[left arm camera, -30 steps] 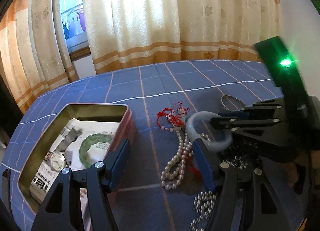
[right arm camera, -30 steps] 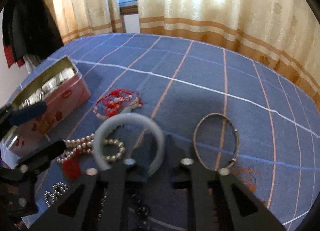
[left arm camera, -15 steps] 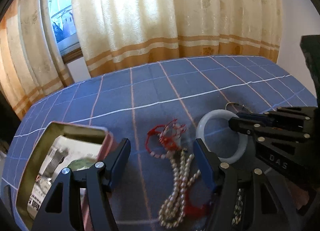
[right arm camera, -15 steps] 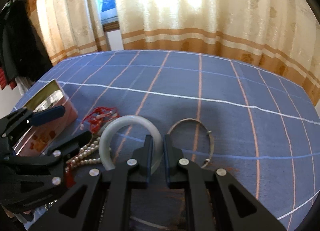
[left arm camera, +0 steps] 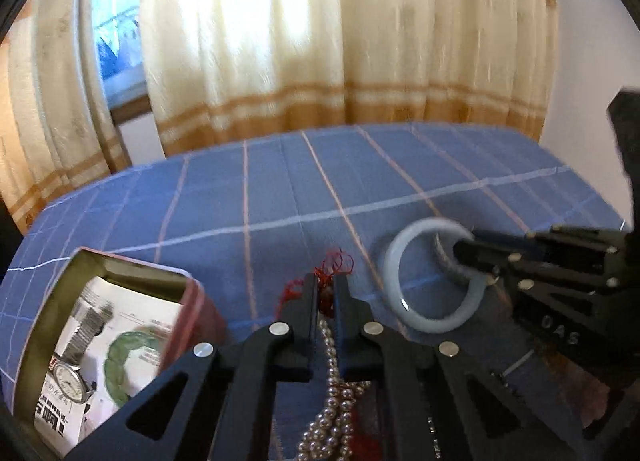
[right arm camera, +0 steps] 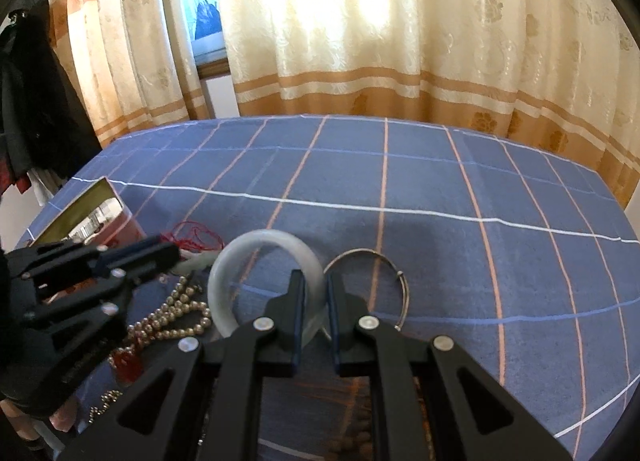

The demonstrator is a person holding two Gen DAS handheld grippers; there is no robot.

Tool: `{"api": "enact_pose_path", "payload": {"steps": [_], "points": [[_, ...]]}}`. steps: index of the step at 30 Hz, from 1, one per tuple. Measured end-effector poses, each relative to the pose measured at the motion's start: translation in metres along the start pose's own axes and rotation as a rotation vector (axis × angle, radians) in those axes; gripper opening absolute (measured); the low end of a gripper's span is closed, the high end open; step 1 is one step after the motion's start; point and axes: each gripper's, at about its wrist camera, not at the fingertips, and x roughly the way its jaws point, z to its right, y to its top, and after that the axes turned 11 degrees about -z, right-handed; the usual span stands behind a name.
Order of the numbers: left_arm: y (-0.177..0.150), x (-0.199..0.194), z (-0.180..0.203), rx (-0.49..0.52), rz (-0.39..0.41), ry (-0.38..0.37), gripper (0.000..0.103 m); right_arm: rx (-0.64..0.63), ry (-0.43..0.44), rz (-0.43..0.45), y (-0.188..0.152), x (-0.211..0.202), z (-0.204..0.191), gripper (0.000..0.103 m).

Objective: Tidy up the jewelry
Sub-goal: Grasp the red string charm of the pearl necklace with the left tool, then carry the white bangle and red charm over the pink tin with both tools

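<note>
My left gripper (left arm camera: 326, 289) is shut on the red string and bead end of a pearl necklace (left arm camera: 332, 389); the pearls (right arm camera: 176, 317) hang below its jaws. My right gripper (right arm camera: 314, 297) is shut on a pale jade bangle (right arm camera: 248, 253) and holds it upright above the blue checked cloth; the bangle (left arm camera: 404, 257) also shows in the left wrist view. An open pink tin (left arm camera: 60, 309) at the left holds a green bangle (left arm camera: 120, 361), a wristwatch (left arm camera: 66, 375) and a paper leaflet.
A thin metal bangle (right arm camera: 402, 281) lies on the cloth just right of the jade bangle. More small silver beads (right arm camera: 100, 405) lie near the front left. Curtains and a window stand behind the table's far edge.
My left gripper went from wide open to shut on the red string end of the pearl necklace. My right gripper keeps its hold on the jade bangle and has lifted it a little.
</note>
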Motion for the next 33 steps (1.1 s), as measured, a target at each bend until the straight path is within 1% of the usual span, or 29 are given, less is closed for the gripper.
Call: {"api": "enact_pose_path", "payload": {"steps": [4, 7, 13, 17, 23, 28, 33], "points": [[-0.003, -0.013, -0.015, -0.071, 0.07, -0.015, 0.006, 0.005, 0.01, 0.023, 0.0, -0.003, 0.0, 0.013], [-0.003, -0.016, -0.019, -0.091, 0.096, -0.03, 0.006, 0.003, 0.011, 0.04, 0.001, -0.006, -0.002, 0.013], [-0.006, -0.026, -0.017, -0.089, 0.152, -0.003, 0.006, 0.005, 0.014, 0.072, 0.001, -0.011, -0.004, 0.013], [-0.009, -0.033, -0.017, -0.095, 0.197, 0.023, 0.006, 0.004, 0.027, 0.099, 0.002, -0.015, -0.004, 0.013], [-0.012, -0.041, -0.019, -0.107, 0.248, 0.039, 0.006, 0.011, 0.052, 0.138, 0.003, -0.021, -0.004, 0.013], [-0.013, -0.043, -0.015, -0.091, 0.278, 0.063, 0.006, 0.007, 0.062, 0.151, 0.004, -0.023, -0.004, 0.013], [-0.014, -0.046, -0.018, -0.098, 0.3, 0.077, 0.006, 0.0, 0.068, 0.176, 0.003, -0.026, -0.007, 0.013]]}}
